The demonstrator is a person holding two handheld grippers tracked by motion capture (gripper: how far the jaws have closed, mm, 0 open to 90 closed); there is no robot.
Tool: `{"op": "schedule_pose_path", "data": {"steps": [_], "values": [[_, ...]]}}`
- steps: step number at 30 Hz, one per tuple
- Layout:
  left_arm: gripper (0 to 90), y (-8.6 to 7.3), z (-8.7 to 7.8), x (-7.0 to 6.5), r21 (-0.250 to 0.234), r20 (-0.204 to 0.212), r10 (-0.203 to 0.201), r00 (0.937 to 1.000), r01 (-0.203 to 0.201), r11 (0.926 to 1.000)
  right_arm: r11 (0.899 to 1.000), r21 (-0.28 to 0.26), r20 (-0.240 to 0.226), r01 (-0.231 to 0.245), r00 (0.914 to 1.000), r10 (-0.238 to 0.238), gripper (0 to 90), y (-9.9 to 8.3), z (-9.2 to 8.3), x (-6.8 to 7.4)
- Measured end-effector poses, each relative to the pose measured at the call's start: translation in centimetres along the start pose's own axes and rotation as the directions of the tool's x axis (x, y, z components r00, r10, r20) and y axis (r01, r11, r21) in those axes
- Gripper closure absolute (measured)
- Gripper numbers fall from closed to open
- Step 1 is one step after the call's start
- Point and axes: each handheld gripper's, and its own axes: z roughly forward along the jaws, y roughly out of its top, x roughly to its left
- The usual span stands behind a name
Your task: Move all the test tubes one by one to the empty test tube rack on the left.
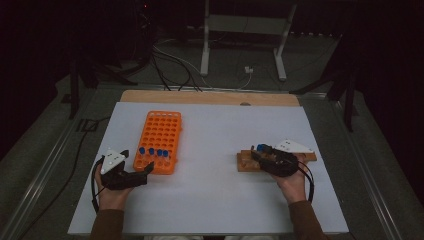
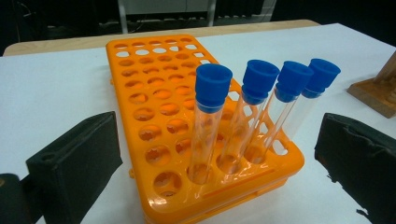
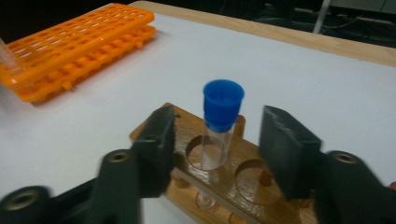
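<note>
Several clear test tubes with blue caps (image 2: 212, 84) stand in the near row of an orange tube rack (image 2: 140, 79) on the white table. My left gripper (image 2: 215, 135) is open, its jaws spread wide on either side of the rack's near end, touching nothing. In the high view the left gripper (image 1: 136, 161) sits just left of the orange rack (image 1: 159, 131). One more blue-capped tube (image 3: 223, 105) stands upright in a wooden rack (image 3: 243, 163). My right gripper (image 3: 219, 126) straddles that tube with a gap on each side, open. The high view shows the right gripper (image 1: 257, 154) over the wooden rack (image 1: 245, 162).
The orange rack (image 3: 79, 37) lies far left in the right gripper view, most of its holes unfilled. A wooden strip (image 1: 210, 97) edges the table's far side. Beyond it, cables and a white frame's legs (image 1: 205, 45) stand on the floor.
</note>
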Motion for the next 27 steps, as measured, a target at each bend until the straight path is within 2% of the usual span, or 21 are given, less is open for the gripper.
{"op": "schedule_pose_path", "data": {"steps": [2, 8, 10, 19, 27], "values": [[1.0, 0.0, 0.0, 0.0, 0.002, -0.003, 0.0, 1.0, 0.0, 1.0, 1.0, -0.008, -0.004, -0.002, 1.0, 0.002, 62.7, 0.0, 0.0, -0.1], [1.0, 0.0, 0.0, -0.1, 0.003, -0.004, -0.001, 1.0, 0.001, 1.0, 0.999, -0.01, -0.008, 0.034, 0.9994, -0.034, 72.2, -0.2, 0.1, 0.4], [1.0, 0.0, 0.0, -0.1, 0.005, -0.003, 0.0, 1.0, 0.0, 1.0, 0.999, -0.009, -0.024, 0.036, 0.999, -0.037, 75.3, -0.2, 0.1, 0.5], [1.0, 0.0, 0.0, -0.2, 0.003, 0.002, 0.0, 1.0, 0.0, 1.0, 0.998, -0.009, -0.001, 0.069, 0.9976, -0.069, 77.2, -0.2, 0.1, 0.9], [1.0, 0.1, 0.0, -0.2, -0.001, 0.005, 0.003, 1.0, -0.003, 1.0, 0.996, -0.05, 0.022, 0.071, 0.9973, -0.07, 77.3, 0.8, -0.9, 1.0]]}}
